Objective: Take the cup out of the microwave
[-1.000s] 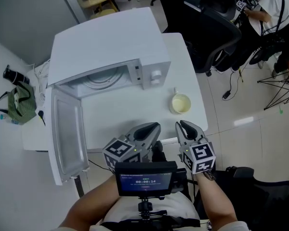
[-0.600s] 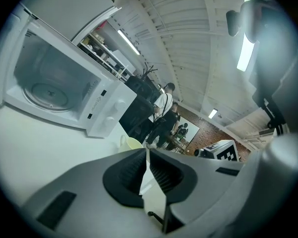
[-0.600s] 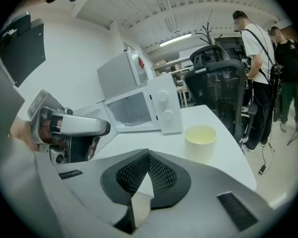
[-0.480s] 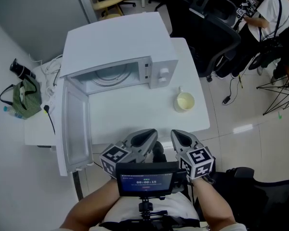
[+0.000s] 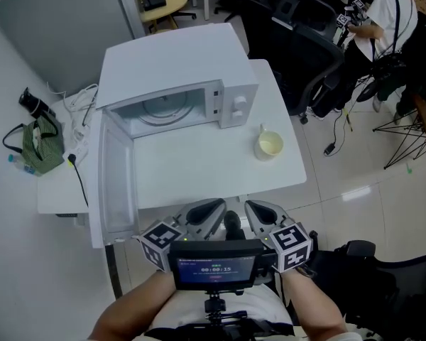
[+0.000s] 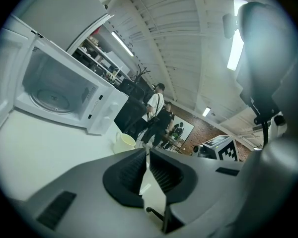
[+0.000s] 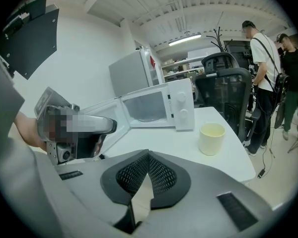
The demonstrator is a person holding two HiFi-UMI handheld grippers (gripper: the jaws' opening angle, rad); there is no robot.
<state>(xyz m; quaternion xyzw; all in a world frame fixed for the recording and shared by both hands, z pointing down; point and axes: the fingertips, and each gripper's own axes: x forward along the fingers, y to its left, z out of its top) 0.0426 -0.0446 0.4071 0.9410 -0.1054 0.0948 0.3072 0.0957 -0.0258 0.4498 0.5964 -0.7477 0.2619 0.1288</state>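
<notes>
The pale yellow cup (image 5: 268, 145) stands upright on the white table (image 5: 199, 169), just right of the microwave's control panel and outside the oven. It also shows in both gripper views as the cup (image 6: 124, 142) (image 7: 211, 138). The white microwave (image 5: 177, 62) has its door (image 5: 117, 183) swung open to the left, and only the glass turntable is visible in its cavity. My left gripper (image 5: 216, 204) (image 6: 145, 155) and right gripper (image 5: 252, 206) (image 7: 148, 157) hang side by side below the table's front edge, close to my body. Both are shut on nothing and far from the cup.
Black office chairs (image 5: 305, 41) and standing people (image 5: 387, 13) are beyond the table's right side. A green bag (image 5: 32, 144) and cables lie on the floor at left. A small screen (image 5: 213, 265) sits mounted between my forearms.
Both grippers have drawn back from the table's front edge toward my body. The cup has stayed where it stood beside the microwave.
</notes>
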